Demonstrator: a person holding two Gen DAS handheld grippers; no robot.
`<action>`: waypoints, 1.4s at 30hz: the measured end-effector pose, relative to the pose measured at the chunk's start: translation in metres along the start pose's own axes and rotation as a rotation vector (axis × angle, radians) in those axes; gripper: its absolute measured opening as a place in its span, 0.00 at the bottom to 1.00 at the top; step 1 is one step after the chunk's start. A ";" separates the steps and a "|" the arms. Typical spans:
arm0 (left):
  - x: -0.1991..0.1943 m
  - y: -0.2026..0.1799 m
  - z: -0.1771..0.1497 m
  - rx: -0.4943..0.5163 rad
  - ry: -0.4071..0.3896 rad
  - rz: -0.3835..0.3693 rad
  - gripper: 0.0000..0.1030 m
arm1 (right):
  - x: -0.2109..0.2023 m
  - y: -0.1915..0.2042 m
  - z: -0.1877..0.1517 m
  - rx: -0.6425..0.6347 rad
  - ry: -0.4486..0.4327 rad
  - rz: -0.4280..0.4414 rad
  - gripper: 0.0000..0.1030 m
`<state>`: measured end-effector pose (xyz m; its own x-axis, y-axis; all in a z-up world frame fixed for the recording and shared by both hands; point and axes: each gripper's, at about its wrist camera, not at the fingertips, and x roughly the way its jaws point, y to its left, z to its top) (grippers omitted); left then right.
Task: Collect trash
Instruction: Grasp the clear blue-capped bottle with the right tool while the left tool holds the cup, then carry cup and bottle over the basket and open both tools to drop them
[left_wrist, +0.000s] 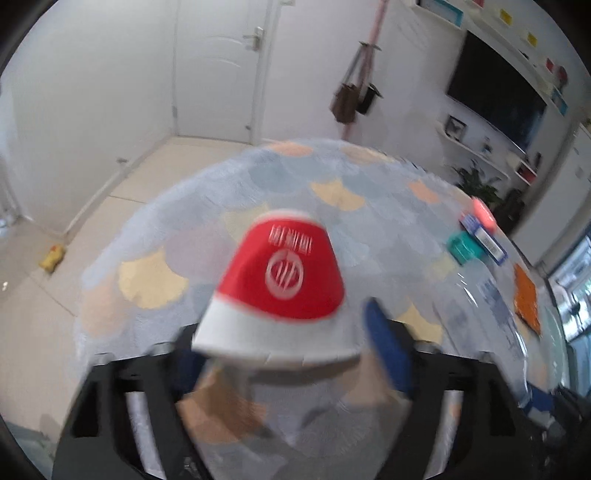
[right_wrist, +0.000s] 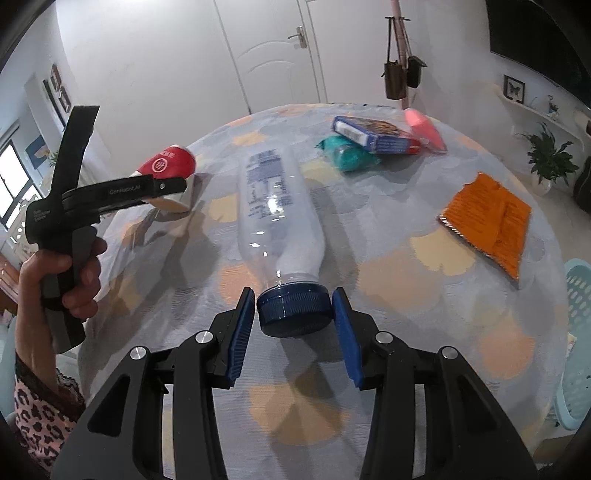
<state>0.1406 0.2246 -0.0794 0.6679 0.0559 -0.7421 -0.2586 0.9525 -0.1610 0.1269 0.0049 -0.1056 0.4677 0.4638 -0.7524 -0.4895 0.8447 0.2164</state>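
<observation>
My left gripper (left_wrist: 284, 350) is shut on a red and white paper cup (left_wrist: 280, 280) and holds it above the table; the cup also shows in the right wrist view (right_wrist: 168, 166), pinched by the left gripper (right_wrist: 173, 194). My right gripper (right_wrist: 293, 321) is open, its blue pads on either side of the blue cap (right_wrist: 293, 310) of a clear plastic bottle (right_wrist: 277, 214) that lies on the table. The pads do not touch the cap.
The round table (right_wrist: 406, 295) has a patterned cloth. At its far side lie a blue box (right_wrist: 373, 134), a teal wrapper (right_wrist: 347, 153) and a pink item (right_wrist: 424, 129). An orange packet (right_wrist: 487, 218) lies right. A pale blue basket (right_wrist: 576, 339) stands beyond the right edge.
</observation>
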 end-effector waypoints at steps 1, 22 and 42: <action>0.003 -0.001 0.004 -0.008 -0.006 0.002 0.84 | 0.000 0.002 0.001 -0.005 -0.004 -0.003 0.49; -0.018 -0.011 -0.015 -0.024 -0.050 -0.135 0.78 | 0.058 0.001 0.064 0.043 0.078 -0.065 0.59; -0.076 -0.143 -0.011 0.133 -0.211 -0.371 0.79 | -0.070 -0.063 0.047 0.153 -0.185 -0.152 0.53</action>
<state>0.1188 0.0808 -0.0073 0.8297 -0.2505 -0.4988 0.1082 0.9489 -0.2965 0.1597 -0.0683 -0.0371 0.6606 0.3573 -0.6603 -0.2933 0.9324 0.2112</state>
